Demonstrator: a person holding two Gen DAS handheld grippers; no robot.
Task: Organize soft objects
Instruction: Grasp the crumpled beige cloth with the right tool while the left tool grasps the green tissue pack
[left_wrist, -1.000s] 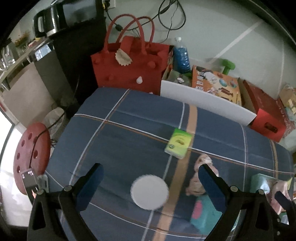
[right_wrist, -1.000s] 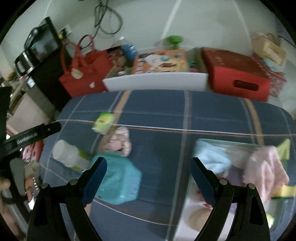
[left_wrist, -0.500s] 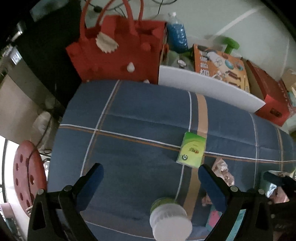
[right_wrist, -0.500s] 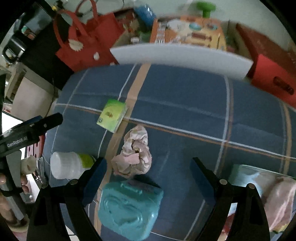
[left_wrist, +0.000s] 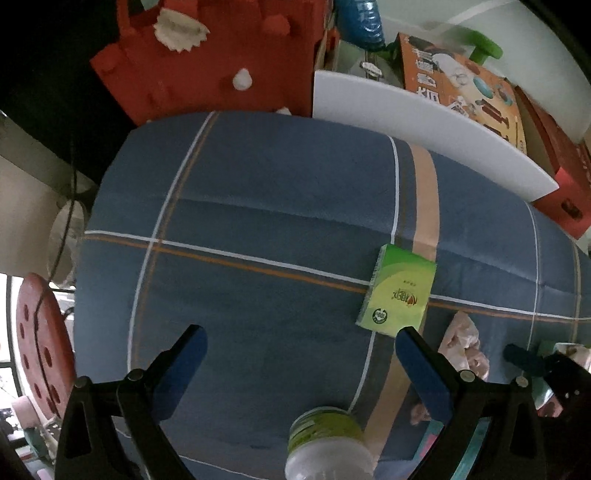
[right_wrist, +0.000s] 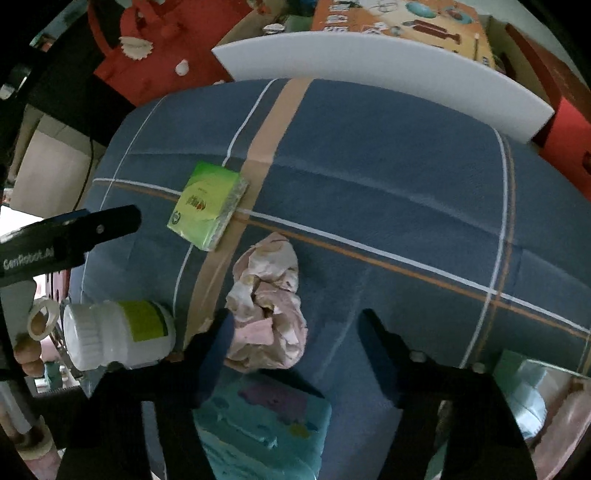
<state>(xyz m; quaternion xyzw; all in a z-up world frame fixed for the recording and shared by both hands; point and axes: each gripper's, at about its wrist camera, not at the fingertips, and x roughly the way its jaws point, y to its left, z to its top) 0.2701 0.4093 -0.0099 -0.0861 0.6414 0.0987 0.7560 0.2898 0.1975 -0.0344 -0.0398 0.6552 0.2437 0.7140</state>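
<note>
A crumpled pink cloth lies on the blue plaid cover, just ahead of my right gripper, whose left finger touches its edge. That gripper is open and holds nothing. A green tissue pack lies beyond the cloth; in the left wrist view the tissue pack is just past the right fingertip. My left gripper is open and empty above the cover. The pink cloth shows to its right. At the right edge, a container holds pale blue and pink soft items.
A white bottle with a green label lies on its side at the left, and the bottle is under my left gripper. A teal plastic case sits below the cloth. A white board, red bag and boxes line the far edge.
Both grippers moved forward and lower toward the cover. The pink cloth now lies at the right gripper's fingertips, and the tissue pack is nearer the left gripper. Both stayed open.
</note>
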